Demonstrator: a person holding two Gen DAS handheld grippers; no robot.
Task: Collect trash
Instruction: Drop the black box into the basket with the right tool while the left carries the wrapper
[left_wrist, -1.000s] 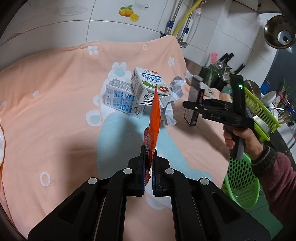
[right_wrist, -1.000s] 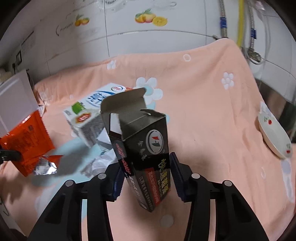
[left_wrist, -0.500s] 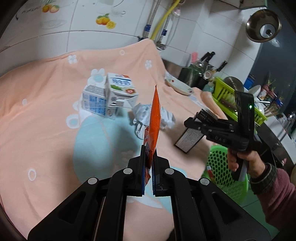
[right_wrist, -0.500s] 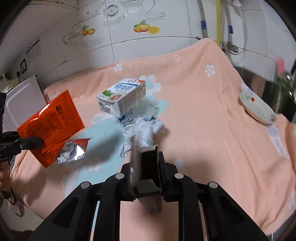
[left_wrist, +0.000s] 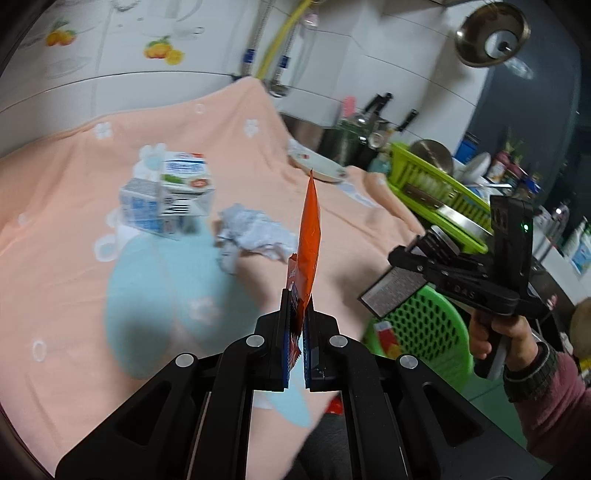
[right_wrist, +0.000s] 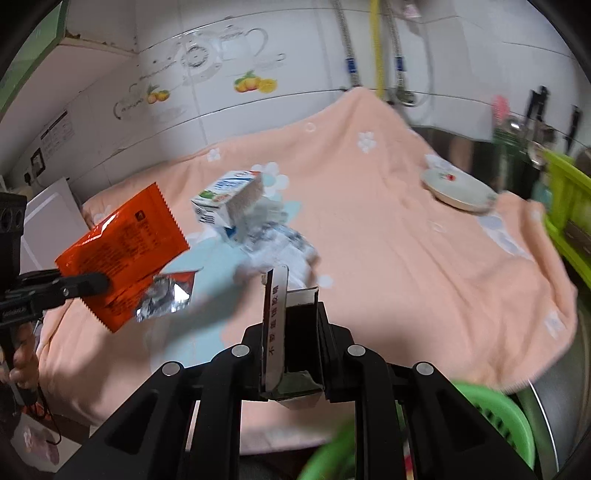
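Observation:
My left gripper (left_wrist: 296, 306) is shut on an orange snack wrapper (left_wrist: 308, 236), held upright above the peach cloth; it also shows in the right wrist view (right_wrist: 125, 243). My right gripper (right_wrist: 291, 325) is shut on a dark cardboard box (right_wrist: 299, 347), seen in the left wrist view (left_wrist: 393, 291) above the green perforated basket (left_wrist: 421, 328). Two milk cartons (left_wrist: 166, 199) and crumpled paper (left_wrist: 258, 236) lie on the cloth.
A white dish (right_wrist: 458, 190) sits on the cloth's far right corner. A green dish rack (left_wrist: 436, 184) with kitchenware stands beyond the table. The basket's green rim (right_wrist: 495, 417) lies below the table's front edge. A white tiled wall runs behind.
Both grippers have pulled back from the cloth and swung right toward the green basket. The right gripper's box has tilted from upright to lying along the fingers.

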